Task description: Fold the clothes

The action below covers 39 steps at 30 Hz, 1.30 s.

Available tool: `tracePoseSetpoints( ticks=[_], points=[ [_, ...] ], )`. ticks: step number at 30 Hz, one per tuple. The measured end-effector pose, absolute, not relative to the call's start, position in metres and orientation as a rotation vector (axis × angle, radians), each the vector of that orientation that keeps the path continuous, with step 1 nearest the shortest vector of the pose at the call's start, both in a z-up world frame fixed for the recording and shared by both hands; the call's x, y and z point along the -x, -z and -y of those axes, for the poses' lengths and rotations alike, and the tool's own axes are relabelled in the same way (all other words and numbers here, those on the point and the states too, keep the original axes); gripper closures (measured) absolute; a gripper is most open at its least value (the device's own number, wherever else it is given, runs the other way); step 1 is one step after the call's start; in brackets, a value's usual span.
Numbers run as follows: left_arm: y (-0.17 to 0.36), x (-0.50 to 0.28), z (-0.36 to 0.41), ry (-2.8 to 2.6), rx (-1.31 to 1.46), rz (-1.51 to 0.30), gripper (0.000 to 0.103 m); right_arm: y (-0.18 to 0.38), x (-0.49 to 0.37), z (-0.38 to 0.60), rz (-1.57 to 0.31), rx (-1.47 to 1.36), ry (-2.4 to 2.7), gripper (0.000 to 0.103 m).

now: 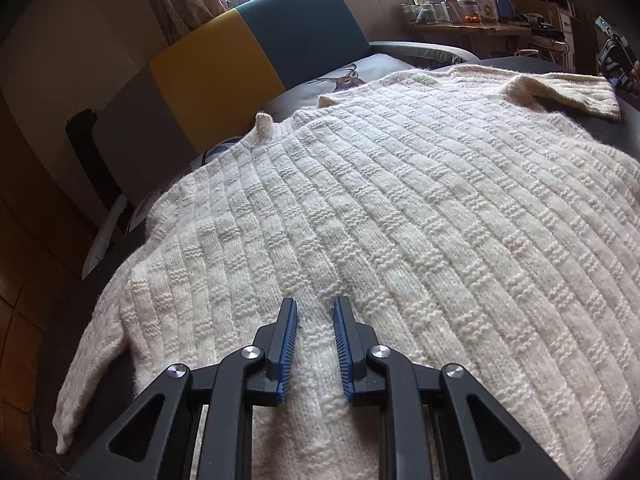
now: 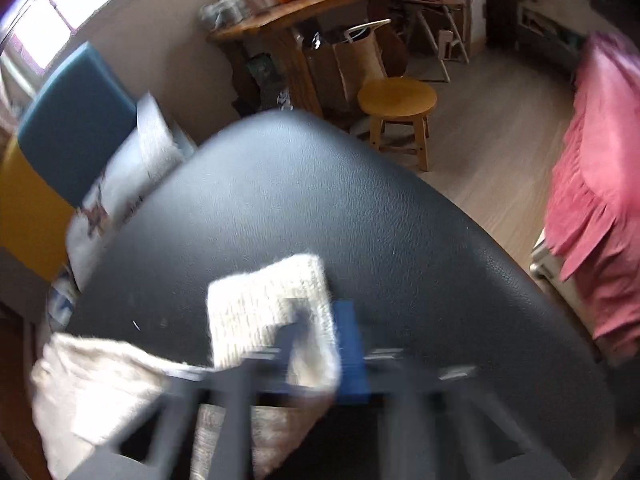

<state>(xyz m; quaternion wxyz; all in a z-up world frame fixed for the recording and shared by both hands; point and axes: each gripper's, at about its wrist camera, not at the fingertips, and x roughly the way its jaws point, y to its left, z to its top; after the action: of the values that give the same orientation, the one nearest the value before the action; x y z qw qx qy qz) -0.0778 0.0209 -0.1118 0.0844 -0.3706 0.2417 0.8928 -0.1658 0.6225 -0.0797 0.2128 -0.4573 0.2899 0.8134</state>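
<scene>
1. Cream knit sweater lies spread flat across a dark leather-like table, its ribbed-check body filling most of the left wrist view.
2. One sleeve trails off the near left edge; the other sleeve cuff is lifted at the far right corner.
3. Left gripper sits low over the sweater's near part, its blue-padded fingers apart with only knit showing between them; whether the tips touch the fabric cannot be told.
4. Right gripper is blurred, yet a fold of the ribbed cuff sits pinched between its fingers, one blue pad just beside the cloth, held above the bare table.
5. Beyond the table stand a yellow-and-teal headboard and a grey pillow with a deer print.
6. Farther off are a round wooden stool, a cluttered wooden desk and a pink cloth draped at the right.
</scene>
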Motion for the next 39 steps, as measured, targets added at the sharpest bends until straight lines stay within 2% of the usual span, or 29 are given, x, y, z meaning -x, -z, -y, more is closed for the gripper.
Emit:
tracePoseSetpoints(
  ticks=[2,9,10,11,15,19,21,23,24,25,26,31,35,36,37,38,39],
  points=[
    [0.112,0.078,-0.02,-2.663,1.106,-0.71,0.084,0.072,0.153,-0.622,-0.819,1.256,-2.258,0.097],
    [0.109,0.081,-0.012,-2.65,1.124,-0.626,0.084,0.028,0.095,-0.613,-0.687,1.357,-2.226,0.097],
    [0.109,0.081,-0.012,-2.649,1.124,-0.624,0.084,0.02,0.087,-0.613,-0.688,1.365,-2.219,0.098],
    [0.109,0.081,-0.012,-2.649,1.124,-0.622,0.084,0.01,0.078,-0.612,-0.684,1.371,-2.211,0.103],
    [0.109,0.08,-0.013,-2.65,1.125,-0.615,0.084,-0.014,0.066,-0.608,-0.676,1.373,-2.215,0.103],
    [0.108,0.081,-0.011,-2.645,1.131,-0.58,0.084,-0.002,0.085,-0.602,-0.501,1.398,-2.261,0.102],
    [0.107,0.081,-0.01,-2.645,1.133,-0.575,0.084,0.008,0.092,-0.589,-0.326,1.445,-2.295,0.096],
    [0.108,0.081,-0.011,-2.647,1.132,-0.583,0.084,0.017,0.094,-0.576,-0.134,1.491,-2.331,0.063],
    [0.108,0.081,-0.011,-2.648,1.132,-0.589,0.084,0.02,0.092,-0.569,-0.02,1.505,-2.353,0.052],
    [0.108,0.081,-0.012,-2.649,1.132,-0.589,0.084,0.023,0.089,-0.564,0.079,1.51,-2.371,0.044],
    [0.108,0.081,-0.011,-2.649,1.133,-0.584,0.084,0.026,0.086,-0.558,0.17,1.511,-2.388,0.043],
    [0.108,0.082,-0.009,-2.646,1.137,-0.562,0.084,0.053,0.087,-0.549,0.489,1.566,-2.402,0.043],
    [0.109,0.081,-0.013,-2.653,1.134,-0.597,0.084,0.077,0.096,-0.552,0.501,1.66,-2.389,0.047],
    [0.109,0.081,-0.014,-2.654,1.133,-0.605,0.084,0.085,0.098,-0.553,0.472,1.71,-2.367,0.052],
    [0.109,0.081,-0.014,-2.655,1.132,-0.61,0.084,0.088,0.099,-0.555,0.425,1.737,-2.356,0.079],
    [0.109,0.081,-0.015,-2.655,1.131,-0.616,0.084,0.089,0.098,-0.556,0.375,1.751,-2.353,0.088],
    [0.109,0.081,-0.015,-2.656,1.131,-0.621,0.084,0.089,0.098,-0.558,0.326,1.765,-2.348,0.092]
  ],
)
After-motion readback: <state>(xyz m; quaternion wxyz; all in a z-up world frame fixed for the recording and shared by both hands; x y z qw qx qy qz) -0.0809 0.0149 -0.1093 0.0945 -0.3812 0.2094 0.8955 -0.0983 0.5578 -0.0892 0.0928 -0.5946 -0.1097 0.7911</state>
